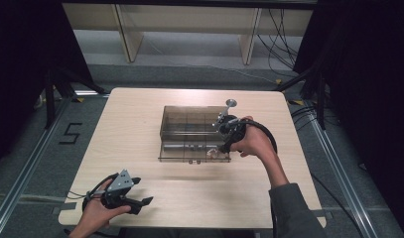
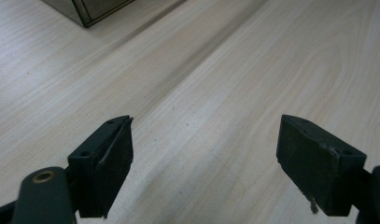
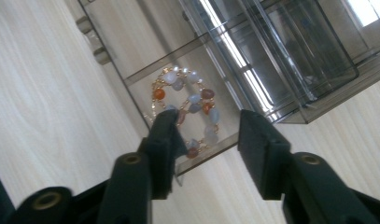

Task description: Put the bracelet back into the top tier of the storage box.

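A smoky clear plastic organiser box [image 1: 169,111] with several compartments stands at the middle of the wooden table [image 1: 125,129]. A beaded bracelet [image 3: 194,99] with white, blue and orange stones lies in its front right corner compartment [image 3: 141,88]. My right gripper [image 3: 206,123] points down over that corner [image 1: 224,148]. Its jaws stand apart just above the bracelet, and the left jaw covers part of the loop without pressing on it. My left gripper [image 1: 143,190] rests low at the table's front left. Its jaws [image 2: 204,126] are wide open over bare wood, and the box corner [image 2: 92,9] is far ahead.
Beyond the table stand pale wooden shelf legs [image 1: 127,34] and loose cables [image 1: 284,39] on the floor. Metal floor rails [image 1: 26,163] run along both sides. Bare tabletop lies left of the box and along the front edge between the two hands.
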`<state>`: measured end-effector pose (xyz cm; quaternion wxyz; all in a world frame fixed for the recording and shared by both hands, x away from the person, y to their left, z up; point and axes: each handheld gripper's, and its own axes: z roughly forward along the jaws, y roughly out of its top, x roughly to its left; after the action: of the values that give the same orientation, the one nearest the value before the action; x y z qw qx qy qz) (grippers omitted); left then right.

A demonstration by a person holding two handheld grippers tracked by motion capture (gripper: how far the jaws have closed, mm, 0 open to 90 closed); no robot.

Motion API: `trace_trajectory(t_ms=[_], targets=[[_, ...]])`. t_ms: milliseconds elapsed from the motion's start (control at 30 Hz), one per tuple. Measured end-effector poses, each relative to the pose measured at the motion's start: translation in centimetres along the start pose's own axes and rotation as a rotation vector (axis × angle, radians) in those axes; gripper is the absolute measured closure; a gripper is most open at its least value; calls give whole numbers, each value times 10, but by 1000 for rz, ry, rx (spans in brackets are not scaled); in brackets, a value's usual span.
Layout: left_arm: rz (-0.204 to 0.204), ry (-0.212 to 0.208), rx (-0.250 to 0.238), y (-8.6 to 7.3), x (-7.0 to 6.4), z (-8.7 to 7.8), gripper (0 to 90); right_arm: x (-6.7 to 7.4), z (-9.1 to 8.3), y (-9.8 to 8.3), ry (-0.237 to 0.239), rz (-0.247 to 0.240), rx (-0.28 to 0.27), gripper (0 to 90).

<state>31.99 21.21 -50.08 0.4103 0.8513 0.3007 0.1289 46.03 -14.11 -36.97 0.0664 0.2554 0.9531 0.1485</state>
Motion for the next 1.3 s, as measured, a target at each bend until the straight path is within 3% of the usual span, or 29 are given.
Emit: trace_trajectory(t_ms=[67, 233, 300, 333, 400, 467, 533, 567, 600, 633, 667, 700, 833, 867, 1000, 1033, 1100, 1167, 1200, 1233, 1267, 1300], targets=[[-10, 0, -8, 0, -1, 0, 187, 1, -2, -3, 5, 7, -20, 516], [8, 3, -1, 0, 1, 0, 187, 4, -12, -16, -10, 81, -82, 414], [12, 5, -5, 0, 1, 0, 187, 4, -13, -20, -11, 74, -100, 395], [-3, -1, 2, 0, 0, 0, 187, 5, -14, -22, -6, 94, -108, 385], [13, 3, 9, 0, 0, 0, 187, 5, -15, -24, -4, 98, -115, 377], [-5, -1, 4, -1, 0, 1, 187, 5, -15, -33, -20, 105, -125, 359], [5, 4, -8, -1, 1, 1, 187, 6, -15, -37, -8, 123, -147, 353], [5, 4, -8, -1, 1, 1, 187, 7, -14, -40, -2, 155, -148, 350], [4, 4, -6, 0, 1, 1, 187, 6, -15, -43, -17, 138, -157, 343], [-21, 1, -21, 0, -1, 2, 187, 6, -16, -44, -17, 142, -165, 338], [1, 9, 8, 1, 1, 1, 187, 7, -16, -46, -4, 162, -169, 338], [-4, 0, 6, 0, 0, 3, 187, 5, -16, -49, -12, 157, -182, 337], [-28, 6, 3, -1, 0, 4, 187, 5, -15, -57, -13, 192, -176, 330], [-10, 10, 12, 0, 1, 2, 187, 4, -14, -59, -6, 180, -180, 330], [-10, 8, -5, 0, 0, 3, 187, 6, -13, -64, -12, 203, -174, 329], [12, 11, 17, 0, 1, 2, 187, 6, -13, -68, -8, 193, -177, 324], [-1, 12, 6, 0, 1, 2, 187, 8, -14, -70, -12, 210, -177, 318], [11, 6, 16, -1, 2, 1, 187, 8, -15, -72, -19, 204, -181, 304], [-5, 4, 6, -1, 2, 2, 187, 9, -15, -74, -21, 196, -187, 298], [-22, 2, 2, -2, 1, 2, 187, 11, -15, -75, -16, 233, -175, 293], [-12, 14, 11, -2, 2, 1, 187, 11, -14, -77, -22, 205, -194, 288], [16, 11, 12, -1, 4, 0, 187, 11, -14, -78, -17, 209, -199, 285]])
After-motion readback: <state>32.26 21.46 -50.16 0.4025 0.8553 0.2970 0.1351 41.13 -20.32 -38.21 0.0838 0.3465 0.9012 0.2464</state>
